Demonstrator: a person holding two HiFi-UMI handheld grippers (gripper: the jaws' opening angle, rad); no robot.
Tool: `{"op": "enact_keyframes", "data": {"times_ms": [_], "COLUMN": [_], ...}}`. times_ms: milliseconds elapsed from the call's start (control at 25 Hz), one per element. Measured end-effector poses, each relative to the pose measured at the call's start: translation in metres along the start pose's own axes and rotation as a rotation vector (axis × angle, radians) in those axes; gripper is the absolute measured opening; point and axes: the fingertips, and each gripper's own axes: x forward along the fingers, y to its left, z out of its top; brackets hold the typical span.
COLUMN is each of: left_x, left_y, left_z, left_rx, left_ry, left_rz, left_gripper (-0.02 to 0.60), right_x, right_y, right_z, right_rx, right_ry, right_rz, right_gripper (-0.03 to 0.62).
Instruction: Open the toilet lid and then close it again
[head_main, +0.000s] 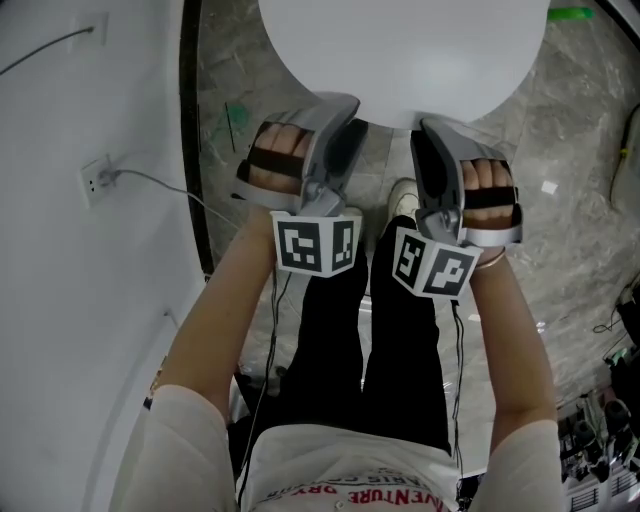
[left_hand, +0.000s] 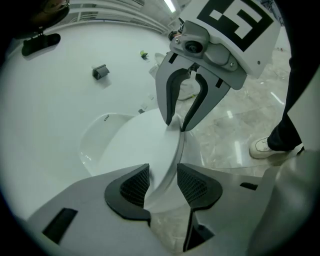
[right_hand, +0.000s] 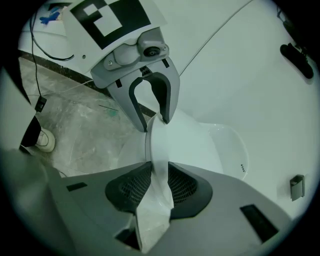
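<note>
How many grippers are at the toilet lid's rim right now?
2. The left gripper straddles the front rim of the toilet lid with its jaws open and the pads not pressing. The right gripper, beside it, is clamped on the same rim. Neither is hidden.

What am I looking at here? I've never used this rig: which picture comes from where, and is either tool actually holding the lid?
There is no robot. A person wears a head camera and holds a two-jaw tool in each hand. The head view looks steeply down at both tools on the front rim of the white toilet lid, above the marble floor. The other two pictures come from a camera riding on each tool. The left tool has its jaws apart, with the rim between them but not pinched. The right tool has its jaws closed on the rim.
</note>
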Motion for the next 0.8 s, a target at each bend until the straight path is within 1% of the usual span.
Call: {"op": "enact_keyframes", "data": {"times_ms": [80, 240, 320, 400, 480, 520, 560, 800], "left_x": [0.000, -0.001, -0.003, -0.006, -0.011, -0.015, -0.018, -0.032], "left_y": [0.002, 0.002, 0.004, 0.008, 0.014, 0.019, 0.023, 0.041], "left_z": [0.001, 0.003, 0.005, 0.007, 0.011, 0.013, 0.015, 0.028], "left_rx": [-0.012, -0.005, -0.001, 0.015, 0.015, 0.006, -0.001, 0.005], "left_ry": [-0.006, -0.012, -0.017, -0.022, -0.032, -0.039, -0.044, -0.038], "left_rz": [-0.020, -0.048, -0.034, -0.008, 0.020, 0.032, 0.038, 0.017], "left_gripper": [0.178, 0.167, 0.164, 0.165, 0.166, 0.123, 0.124, 0.120], "right_x": [0.000, -0.003, -0.007, -0.012, -0.017, -0.021, -0.024, -0.040], "right_y": [-0.001, -0.003, -0.008, -0.013, -0.019, -0.022, -0.025, -0.044], "right_z": [0.000, 0.001, 0.002, 0.003, 0.006, 0.007, 0.009, 0.014], "right_rx": [0.009, 0.010, 0.010, 0.011, 0.019, 0.023, 0.029, 0.059], "right_ry": [0.004, 0.009, 0.003, -0.004, -0.007, -0.009, -0.011, -0.014], "right_rz": [0.005, -0.002, -0.014, -0.025, -0.028, -0.029, -0.029, -0.027], "right_gripper": [0.077, 0.077, 0.075, 0.075, 0.075, 0.075, 0.075, 0.075]}}
